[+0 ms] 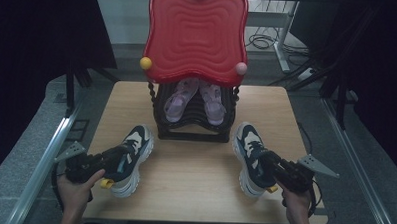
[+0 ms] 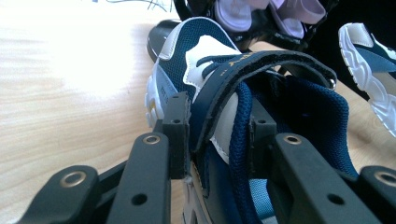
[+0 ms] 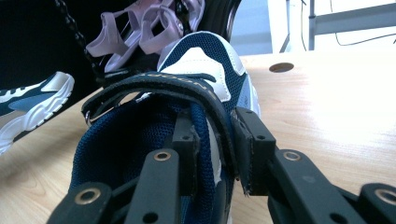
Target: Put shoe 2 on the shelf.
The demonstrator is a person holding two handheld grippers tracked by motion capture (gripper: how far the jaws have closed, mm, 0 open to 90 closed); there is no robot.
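Both grippers, left (image 1: pixel 119 158) and right (image 1: pixel 265 161), are clamped on sneaker collars (left sneaker (image 1: pixel 130 159), right sneaker (image 1: pixel 250 159)); soft mesh may slip, dropping either short of the rack (image 1: pixel 193 123).

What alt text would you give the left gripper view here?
The left gripper is closed on the side wall and strap of a navy and white sneaker on a wooden table, one of its fingers outside, the other inside. Behind stand lilac sandals on a black rack; the second sneaker lies at right.
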